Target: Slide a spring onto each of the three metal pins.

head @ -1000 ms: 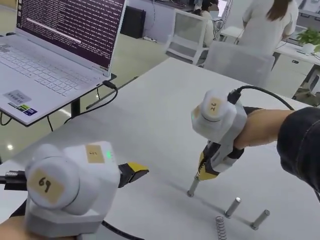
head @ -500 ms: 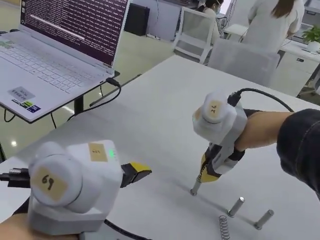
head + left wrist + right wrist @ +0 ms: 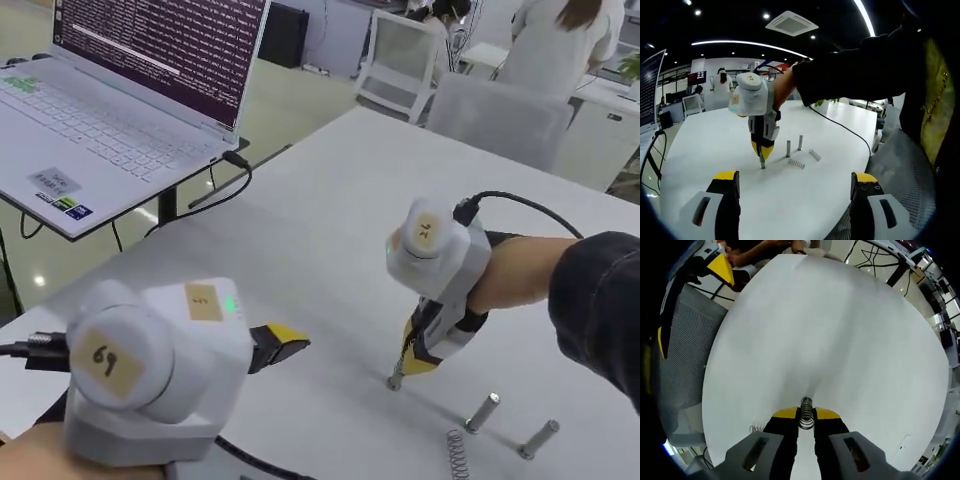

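Right gripper (image 3: 406, 362) sits lower than a second ago, jaws pinched on a spring (image 3: 806, 418) that now sleeves the first pin (image 3: 396, 381). Seating looks underway. Left gripper (image 3: 795, 178) idle, jaws wide. Middle pin (image 3: 482, 412) and end pin (image 3: 539, 439) bare, loose spring (image 3: 458, 455) beside them.

- "69", handwritten, on cap tag (image 3: 105, 367) of left gripper (image 3: 283, 345)
- "26", prob., on top tag (image 3: 427, 232) of right gripper (image 3: 405, 368)
- laptop (image 3: 120, 110) screen txt + stickers: too small to read

dull-gleaming bare metal pins (image 3: 483, 412); thin grey wire spring (image 3: 806, 419); smooth matt white table (image 3: 330, 200); matt white plastic on right gripper (image 3: 407, 362).
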A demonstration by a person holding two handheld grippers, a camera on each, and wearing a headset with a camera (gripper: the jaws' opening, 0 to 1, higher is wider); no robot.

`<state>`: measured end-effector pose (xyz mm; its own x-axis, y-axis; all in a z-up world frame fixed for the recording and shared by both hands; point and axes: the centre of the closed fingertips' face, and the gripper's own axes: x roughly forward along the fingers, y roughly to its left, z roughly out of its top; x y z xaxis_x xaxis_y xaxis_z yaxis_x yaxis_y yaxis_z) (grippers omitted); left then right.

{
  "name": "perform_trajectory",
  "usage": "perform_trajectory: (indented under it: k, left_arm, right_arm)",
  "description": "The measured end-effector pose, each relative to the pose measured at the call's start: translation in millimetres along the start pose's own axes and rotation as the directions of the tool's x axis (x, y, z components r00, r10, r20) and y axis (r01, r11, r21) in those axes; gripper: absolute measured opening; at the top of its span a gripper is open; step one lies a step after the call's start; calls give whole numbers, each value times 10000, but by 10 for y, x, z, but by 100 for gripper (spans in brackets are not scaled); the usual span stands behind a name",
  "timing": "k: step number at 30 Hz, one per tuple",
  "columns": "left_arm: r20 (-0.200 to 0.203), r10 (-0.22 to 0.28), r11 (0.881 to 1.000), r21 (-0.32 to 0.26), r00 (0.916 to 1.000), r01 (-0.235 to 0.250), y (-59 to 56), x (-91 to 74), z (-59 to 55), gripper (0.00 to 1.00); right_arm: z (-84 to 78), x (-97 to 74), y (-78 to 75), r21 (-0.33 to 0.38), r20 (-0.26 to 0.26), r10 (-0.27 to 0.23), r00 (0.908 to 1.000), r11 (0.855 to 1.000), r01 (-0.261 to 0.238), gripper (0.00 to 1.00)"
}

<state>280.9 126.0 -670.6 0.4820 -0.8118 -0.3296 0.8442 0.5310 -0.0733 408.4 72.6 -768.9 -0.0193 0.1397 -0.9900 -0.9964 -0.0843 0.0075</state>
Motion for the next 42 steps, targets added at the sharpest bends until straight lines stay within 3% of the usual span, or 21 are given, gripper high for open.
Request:
perform_trajectory:
  k: [12,31,42]
  left_arm:
    - [-43,4,10000,-18,10000,-4,15,1,-14,88]
    - [-90,5,10000,-37,10000,-6,17,-6,-33,87]
    - [-130,-28,10000,-24,9999,28,7,-1,-39,87]
  right_arm:
    - [-39,137,0,-92,-327,-29,9995,10000,26,8]
    - [-62,204,-16,30,-364,-254,9990,9997,256,9]
    - [-59,167,-19,334,-140,-337,9993,9989,342,23]
